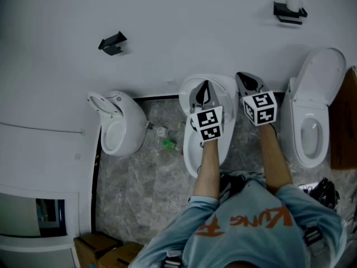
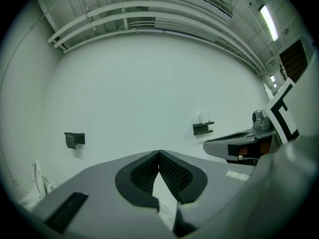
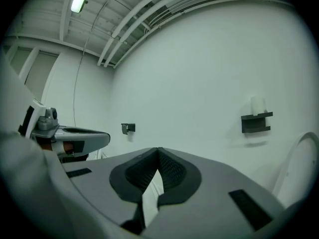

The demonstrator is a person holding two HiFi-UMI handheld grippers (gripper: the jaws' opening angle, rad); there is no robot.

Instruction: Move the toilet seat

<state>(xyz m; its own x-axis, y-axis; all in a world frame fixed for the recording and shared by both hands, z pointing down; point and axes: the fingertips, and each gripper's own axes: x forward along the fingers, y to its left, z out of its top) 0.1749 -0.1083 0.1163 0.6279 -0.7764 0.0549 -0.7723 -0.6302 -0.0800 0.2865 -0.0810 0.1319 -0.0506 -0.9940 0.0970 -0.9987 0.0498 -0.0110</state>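
Person: one, in a pale blue shirt (image 1: 245, 228) with orange print, both arms stretched forward.
Tools: two. The left tool (image 2: 159, 153) has its jaws pressed together on nothing; the right tool (image 3: 158, 150) likewise, tips touching and empty. Both point at the white wall.
Toilet seat: on the middle toilet (image 1: 192, 144), straight ahead of the person and under the left tool; I cannot tell whether it is up or down.
Toilets: three in a row against the wall; the right toilet (image 1: 312, 121) has its lid raised, and the left toilet (image 1: 120, 127) stands apart.
Wall holders: two, black; the right holder (image 1: 289, 13) carries one paper roll, the left holder (image 1: 113, 42) is bare.
Floor: grey marble, with two small bottles (image 1: 166, 138) between the left and middle toilets.
Boxes: two cardboard boxes (image 1: 106, 249) near the left edge.
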